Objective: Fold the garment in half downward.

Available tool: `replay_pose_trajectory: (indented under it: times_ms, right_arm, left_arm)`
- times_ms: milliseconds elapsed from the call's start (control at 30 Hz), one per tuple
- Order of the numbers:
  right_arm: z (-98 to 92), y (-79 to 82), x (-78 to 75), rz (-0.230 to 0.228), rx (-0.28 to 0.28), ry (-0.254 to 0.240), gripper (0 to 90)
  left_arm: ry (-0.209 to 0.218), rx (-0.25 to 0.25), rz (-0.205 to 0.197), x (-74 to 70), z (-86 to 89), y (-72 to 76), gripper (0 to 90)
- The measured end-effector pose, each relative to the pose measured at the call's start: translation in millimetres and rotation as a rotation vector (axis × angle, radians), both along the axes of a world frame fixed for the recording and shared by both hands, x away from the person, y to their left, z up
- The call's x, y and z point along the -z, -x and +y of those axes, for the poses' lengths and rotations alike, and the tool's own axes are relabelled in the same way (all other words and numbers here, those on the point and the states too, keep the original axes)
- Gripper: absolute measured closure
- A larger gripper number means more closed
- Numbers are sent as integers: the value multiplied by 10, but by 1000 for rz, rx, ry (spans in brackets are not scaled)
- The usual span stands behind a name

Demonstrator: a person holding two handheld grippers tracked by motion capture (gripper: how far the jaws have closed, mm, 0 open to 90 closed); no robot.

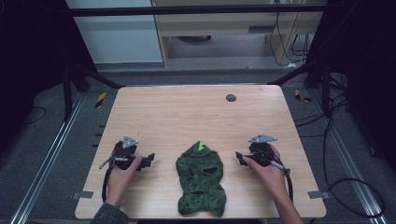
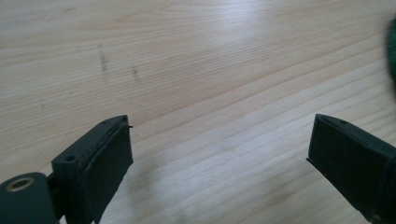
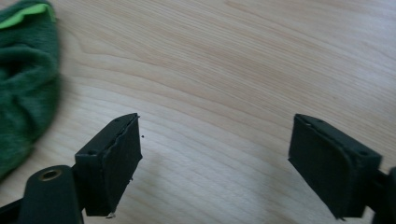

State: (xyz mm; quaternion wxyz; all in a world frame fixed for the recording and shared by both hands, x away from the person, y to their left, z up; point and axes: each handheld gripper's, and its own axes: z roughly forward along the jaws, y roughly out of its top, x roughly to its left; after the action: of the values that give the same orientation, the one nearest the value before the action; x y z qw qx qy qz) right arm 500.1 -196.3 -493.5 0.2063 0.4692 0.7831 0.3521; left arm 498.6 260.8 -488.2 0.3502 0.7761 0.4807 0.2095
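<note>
green garment (image 1: 201, 179) between both; left hand-held gripper (image 1: 148, 161) released, right hand-held gripper (image 1: 239, 157) released; garment cut off at edges of both gripper views.

Table (image 1: 187, 112) mostly bare wood: far half free except a small dark round disc (image 1: 230, 98) near the far edge, right of centre. Green cloth (image 1: 201, 179) lies crumpled at near-centre, betw. both grippers, blocking the straight line from one to the other. Left gripper (image 1: 148, 161) has bare wood in front, jaws apart w/ nothing betw. them; cloth just beside. Right gripper (image 1: 239, 158) same: jaws wide, bare wood ahead, cloth near. Room either side of the cloth; strips toward the L & R table edges free.
</note>
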Motion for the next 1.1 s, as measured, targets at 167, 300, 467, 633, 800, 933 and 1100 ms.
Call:
replay_pose_trajectory:
  times_ms: [167,300,467,633,800,933,1100]
  right_arm:
    - [72,51,-75,9,-54,-33,324]
    - [167,62,-154,28,-114,-55,423]
    - [314,49,-259,41,-181,-51,518]
    - [464,-5,-310,59,-238,-59,599]
    - [613,-76,-268,88,-273,-41,608]
    - [710,-149,-168,121,-280,-40,541]
    - [779,-194,-110,142,-288,-48,521]
  left_arm:
    - [5,78,-12,-101,-181,27,106]
    - [31,136,6,-200,-357,-21,139]
    - [21,229,48,-289,-640,-113,170]
    - [-3,282,78,-279,-848,-184,217]
    - [-36,310,73,-290,-980,-180,219]
    - [-44,305,70,-295,-976,-195,209]
    - [-44,306,76,-282,-966,-186,210]
